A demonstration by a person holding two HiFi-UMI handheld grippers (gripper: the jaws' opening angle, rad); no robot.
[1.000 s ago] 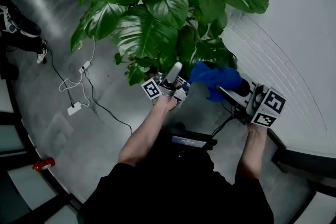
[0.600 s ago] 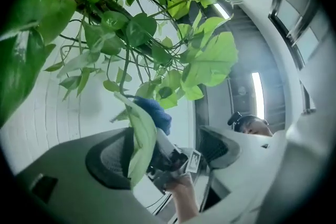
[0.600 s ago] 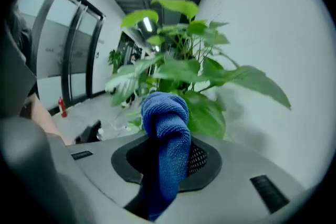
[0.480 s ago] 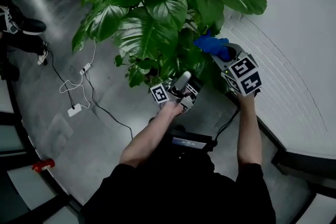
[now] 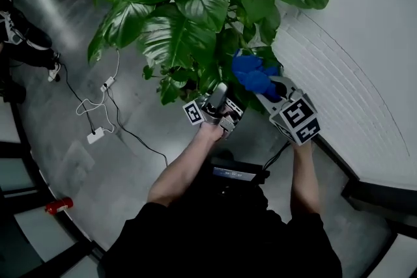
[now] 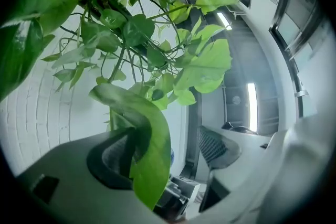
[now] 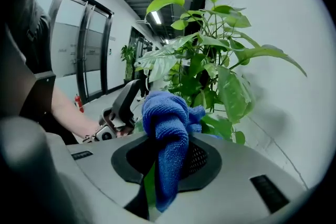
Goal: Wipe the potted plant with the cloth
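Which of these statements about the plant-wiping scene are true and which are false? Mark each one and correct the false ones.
1. The right gripper is shut on a blue cloth. True.
2. The left gripper has its jaws pressed together with nothing between them. False: the jaws stand apart, and a green leaf hangs between them, against one pad.
3. The cloth lies on the floor. False: it is held up at the lower leaves of the potted plant.
4. White cables lie on the floor at the left of the head view. True.
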